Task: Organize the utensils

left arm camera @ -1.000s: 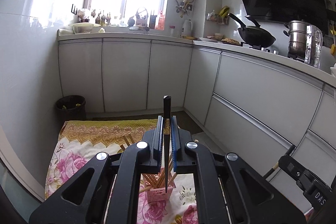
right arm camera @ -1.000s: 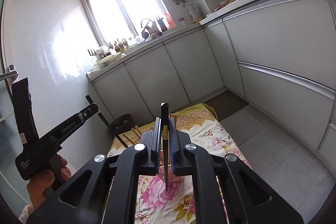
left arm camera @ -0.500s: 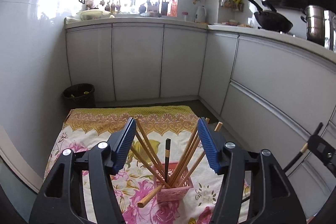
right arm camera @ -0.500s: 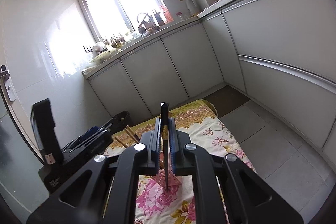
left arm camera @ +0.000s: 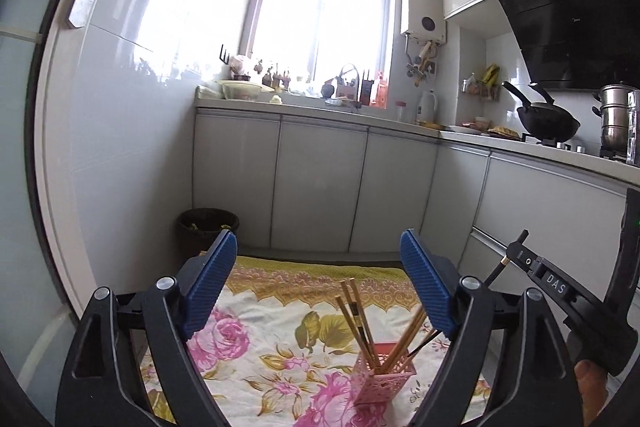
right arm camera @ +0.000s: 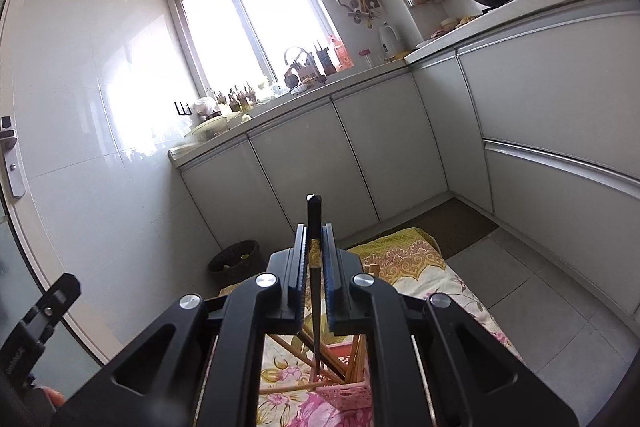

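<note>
Right gripper (right arm camera: 314, 279) pinches the black chopstick (right arm camera: 313, 247) upright over the pink holder (left arm camera: 383, 373) near the floral cloth's (left arm camera: 260, 311) right edge; left gripper (left arm camera: 316, 291) gapes empty. Tip probably inside, but crowded sticks could deflect it or tip the holder.

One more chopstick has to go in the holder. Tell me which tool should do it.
Right. The right tool is shut on a black chopstick, its tip just above the pink holder. The left tool is open and holds nothing.
</note>
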`<state>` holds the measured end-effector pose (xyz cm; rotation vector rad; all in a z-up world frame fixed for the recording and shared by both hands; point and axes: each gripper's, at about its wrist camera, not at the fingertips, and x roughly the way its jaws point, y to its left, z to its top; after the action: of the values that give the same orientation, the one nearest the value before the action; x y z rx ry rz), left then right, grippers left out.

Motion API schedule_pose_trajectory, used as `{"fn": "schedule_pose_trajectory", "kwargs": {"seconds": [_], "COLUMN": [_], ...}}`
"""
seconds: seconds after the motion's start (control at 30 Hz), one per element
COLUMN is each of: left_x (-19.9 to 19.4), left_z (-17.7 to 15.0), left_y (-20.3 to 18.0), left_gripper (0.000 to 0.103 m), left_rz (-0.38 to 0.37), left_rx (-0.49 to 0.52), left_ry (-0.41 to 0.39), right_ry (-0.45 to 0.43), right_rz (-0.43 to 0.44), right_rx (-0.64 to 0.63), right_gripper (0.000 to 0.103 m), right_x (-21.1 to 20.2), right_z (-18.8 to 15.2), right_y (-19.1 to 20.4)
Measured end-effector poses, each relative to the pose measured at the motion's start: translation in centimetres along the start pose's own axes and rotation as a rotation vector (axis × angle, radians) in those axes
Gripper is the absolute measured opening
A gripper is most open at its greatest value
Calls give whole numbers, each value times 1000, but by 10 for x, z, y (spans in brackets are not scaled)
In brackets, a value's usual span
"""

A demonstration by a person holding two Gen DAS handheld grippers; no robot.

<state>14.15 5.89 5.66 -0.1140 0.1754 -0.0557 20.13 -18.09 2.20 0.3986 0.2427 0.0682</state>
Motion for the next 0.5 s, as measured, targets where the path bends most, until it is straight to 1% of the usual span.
{"fn": "schedule_pose_trajectory", "kwargs": {"seconds": [0.17, 0.23, 0.27, 0.3, 0.33, 0.37, 0.4, 0.47, 0.5], "left_x": [7, 12, 15, 16, 15, 14, 12, 7, 3], "left_z": [-3, -5, -6, -6, -6, -6, -5, -2, -1], "left_y": [22, 27, 29, 32, 34, 35, 35, 36, 35], "left_gripper": [80, 81, 82, 82, 83, 85, 86, 92, 92], "left_rz": [24, 38, 40, 42, 49, 55, 56, 63, 65], "left_rx": [-23, -35, -40, -45, -51, -55, -59, -69, -71], "left_ry": [23, 44, 55, 61, 61, 61, 59, 45, 37], "right_ry": [11, 21, 30, 31, 21, 3, -12, -30, -49], "right_rz": [-26, -16, -8, -16, -16, -15, -22, -27, -29], "right_rx": [-35, -55, -62, -65, -57, -48, -52, -66, -67], "right_gripper": [8, 11, 23, 54, 68, 77, 77, 77, 78], "right_x": [28, 37, 40, 41, 38, 34, 28, 16, 7], "right_z": [-19, -30, -35, -39, -42, -43, -43, -37, -33], "right_y": [4, 4, 3, 3, 1, 0, 1, 5, 7]}}
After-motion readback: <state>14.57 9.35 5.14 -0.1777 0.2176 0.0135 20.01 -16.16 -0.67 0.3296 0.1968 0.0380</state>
